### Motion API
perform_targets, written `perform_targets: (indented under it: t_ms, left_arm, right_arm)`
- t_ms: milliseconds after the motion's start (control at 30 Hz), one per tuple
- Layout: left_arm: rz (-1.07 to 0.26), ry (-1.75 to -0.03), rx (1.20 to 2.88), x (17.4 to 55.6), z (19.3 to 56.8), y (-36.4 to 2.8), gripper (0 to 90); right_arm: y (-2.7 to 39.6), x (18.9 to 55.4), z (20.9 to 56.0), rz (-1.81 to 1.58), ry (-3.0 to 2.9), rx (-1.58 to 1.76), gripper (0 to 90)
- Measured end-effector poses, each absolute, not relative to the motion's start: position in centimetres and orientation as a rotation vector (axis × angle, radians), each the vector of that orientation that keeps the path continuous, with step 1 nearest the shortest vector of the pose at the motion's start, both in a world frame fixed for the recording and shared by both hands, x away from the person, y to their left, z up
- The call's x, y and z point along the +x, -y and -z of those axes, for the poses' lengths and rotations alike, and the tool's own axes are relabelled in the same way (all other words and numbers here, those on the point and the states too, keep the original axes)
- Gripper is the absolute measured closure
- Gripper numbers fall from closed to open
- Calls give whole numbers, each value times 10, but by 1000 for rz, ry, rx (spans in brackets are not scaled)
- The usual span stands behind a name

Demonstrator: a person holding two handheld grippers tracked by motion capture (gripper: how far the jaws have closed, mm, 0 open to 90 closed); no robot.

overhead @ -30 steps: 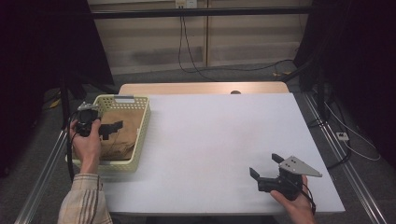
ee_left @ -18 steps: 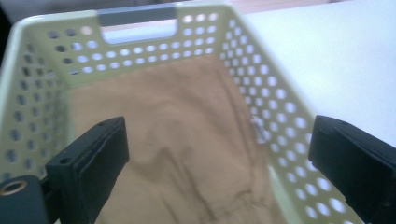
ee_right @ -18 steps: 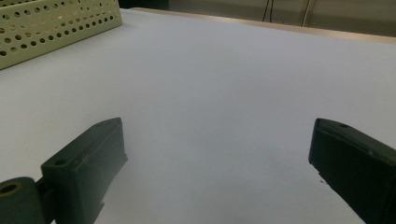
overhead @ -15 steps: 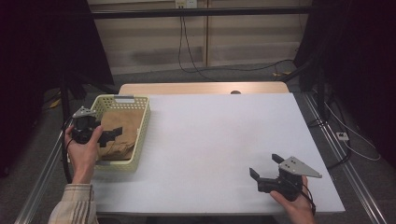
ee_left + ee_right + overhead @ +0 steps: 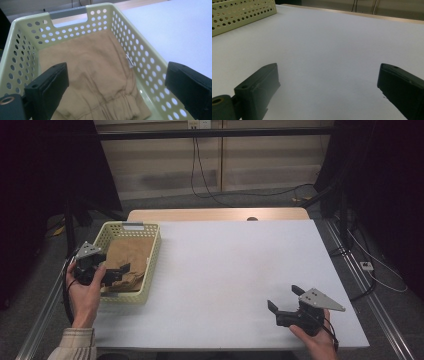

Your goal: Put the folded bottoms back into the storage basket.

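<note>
A pale yellow perforated basket [image 5: 153, 256] sits at the table's left side, and a folded tan cloth [image 5: 129, 256] lies inside it. In the left gripper view the cloth [image 5: 95, 75] covers the floor of the basket [image 5: 140, 50]. My left gripper [image 5: 116, 272] hovers open over the basket's near end, jaws wide apart above the cloth [image 5: 116, 92] with nothing between them. My right gripper [image 5: 285, 299] rests open low over the white table near the front right edge; in its own view the jaws [image 5: 328, 92] stand wide apart over bare table.
The white table top [image 5: 235, 265] stretches between the basket and the right gripper. A wooden strip [image 5: 215, 215] borders its far edge. Metal rails run along both sides, and cables lie on the floor behind and to the right.
My left gripper has drawn back toward the near left, from over the basket's middle to its near end, and turned. The right gripper has stayed put.
</note>
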State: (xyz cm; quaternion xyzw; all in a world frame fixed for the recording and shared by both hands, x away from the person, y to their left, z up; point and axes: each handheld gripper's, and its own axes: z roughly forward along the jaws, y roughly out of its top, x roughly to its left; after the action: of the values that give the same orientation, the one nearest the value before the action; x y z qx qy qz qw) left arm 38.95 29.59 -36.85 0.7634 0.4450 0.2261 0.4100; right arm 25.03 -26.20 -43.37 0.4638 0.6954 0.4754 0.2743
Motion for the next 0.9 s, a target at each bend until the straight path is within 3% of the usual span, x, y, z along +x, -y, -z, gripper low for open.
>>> perform_targets:
  t_ms: [467, 900]
  left_arm:
    - [-554, -1137, 1909, 372, 380, -302, 58]
    - [-554, -1065, 1932, 357, 363, -286, 58]
  right_arm:
    - [263, 252, 434, -1283, -1859, 1265, 39]
    - [266, 254, 433, -1314, -1848, 1285, 38]
